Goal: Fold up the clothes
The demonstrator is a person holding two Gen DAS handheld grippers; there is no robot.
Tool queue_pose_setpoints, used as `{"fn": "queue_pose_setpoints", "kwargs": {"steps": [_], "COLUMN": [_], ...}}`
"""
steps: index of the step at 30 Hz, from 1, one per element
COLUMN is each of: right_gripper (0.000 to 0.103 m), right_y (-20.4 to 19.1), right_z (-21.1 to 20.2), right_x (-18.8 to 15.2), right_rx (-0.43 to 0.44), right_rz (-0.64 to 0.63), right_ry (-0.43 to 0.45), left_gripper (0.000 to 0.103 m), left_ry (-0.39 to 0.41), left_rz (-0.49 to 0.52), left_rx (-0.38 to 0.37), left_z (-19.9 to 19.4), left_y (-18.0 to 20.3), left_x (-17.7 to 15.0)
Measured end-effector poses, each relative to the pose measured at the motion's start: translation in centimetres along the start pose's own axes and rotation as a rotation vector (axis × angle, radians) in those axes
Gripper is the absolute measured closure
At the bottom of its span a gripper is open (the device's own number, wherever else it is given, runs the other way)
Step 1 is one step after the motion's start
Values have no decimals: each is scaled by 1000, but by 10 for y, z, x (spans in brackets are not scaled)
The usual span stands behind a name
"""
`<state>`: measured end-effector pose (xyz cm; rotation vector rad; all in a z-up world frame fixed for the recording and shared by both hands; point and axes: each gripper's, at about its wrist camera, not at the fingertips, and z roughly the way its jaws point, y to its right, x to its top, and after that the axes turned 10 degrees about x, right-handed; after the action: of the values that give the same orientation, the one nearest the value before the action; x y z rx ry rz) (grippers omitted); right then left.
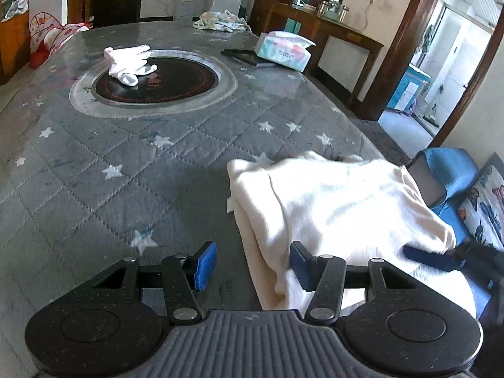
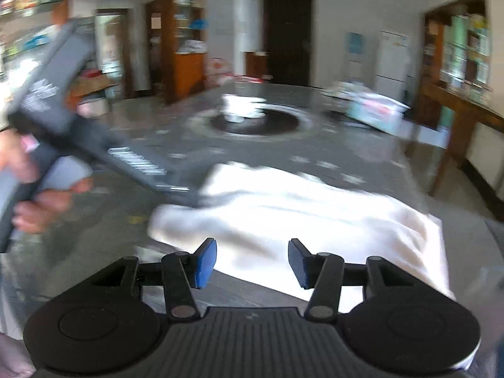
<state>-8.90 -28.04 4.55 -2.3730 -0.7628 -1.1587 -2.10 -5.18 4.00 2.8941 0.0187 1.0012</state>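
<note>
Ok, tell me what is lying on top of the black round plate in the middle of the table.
A small bundle of white and pink clothing lies on the black round plate, at its far left edge. The plate beneath the bundle is covered.

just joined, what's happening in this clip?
A person is folding clothes on a grey quilted star-print table cover, one hand-held gripper in each hand. A cream-white garment lies partly folded at the near edge. The left hand-held gripper and the right hand-held gripper are both open with nothing pinched, beside the garment's edge. A small white-pink folded piece sits on the black round inset.
</note>
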Motion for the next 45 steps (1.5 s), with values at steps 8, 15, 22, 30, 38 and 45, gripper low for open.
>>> {"fn": "queue_pose_setpoints", "kwargs": {"steps": [8,15,22,30,38,45], "right_gripper": [46,24,4,0,0,0], "right_y": [43,27,7,-11,-19,-22], "right_z": [-22,-31,-33,-42,-45,-49], "right_x": [-12,-1,0,-6,-21,-25], "right_rx": [-74,-44,-45,-46,-87,-117], "right_rz": [123,99,98,104,138,151], "right_ry": [9,74,99,133,135,148], "left_gripper": [45,25,10,0,0,0], "left_ry": [1,73,115,149,149,154], "left_rz": [-14,63,83,74,62,45], "left_rx": [9,82,122,129,147,143], "left_z": [-5,-30,-49,-68,-73,-76], "left_y": [-3,4,1,-3,-5,-7], "left_x": [-9,-20,-37,-57,-77,-85]}}
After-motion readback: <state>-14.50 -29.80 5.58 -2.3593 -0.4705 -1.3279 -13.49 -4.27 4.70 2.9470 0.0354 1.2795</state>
